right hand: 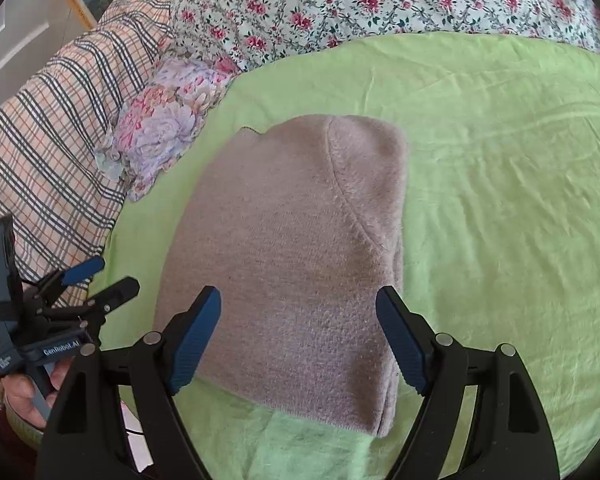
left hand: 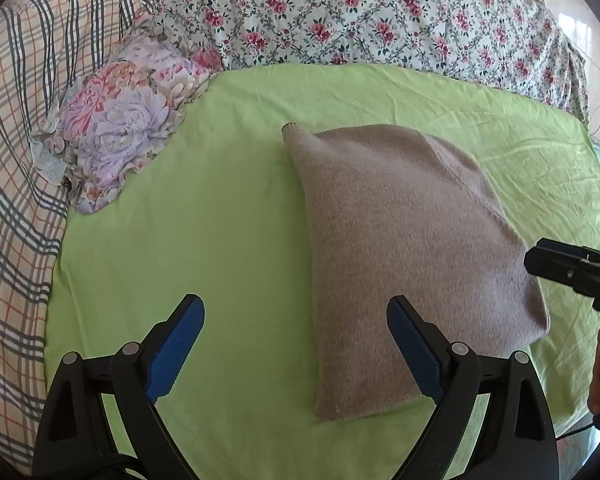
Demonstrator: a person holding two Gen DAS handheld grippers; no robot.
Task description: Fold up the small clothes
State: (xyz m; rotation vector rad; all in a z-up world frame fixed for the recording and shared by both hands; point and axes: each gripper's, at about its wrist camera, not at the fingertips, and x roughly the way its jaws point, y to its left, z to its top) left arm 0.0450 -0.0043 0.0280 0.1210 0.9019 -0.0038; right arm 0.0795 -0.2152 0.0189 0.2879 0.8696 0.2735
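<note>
Taupe knit garment (right hand: pixel 300 264) lies folded on the green bed sheet (right hand: pixel 500 200); both tools wide open, holding nothing.
It sits just ahead of the right tool (right hand: pixel 298 332), right of the left tool (left hand: pixel 296 332); likely soft, light, limp; pinch a near corner.

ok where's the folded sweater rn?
The folded sweater lies on the green sheet, centre of the right wrist view, right of the floral pillow, no claw touching.
</note>
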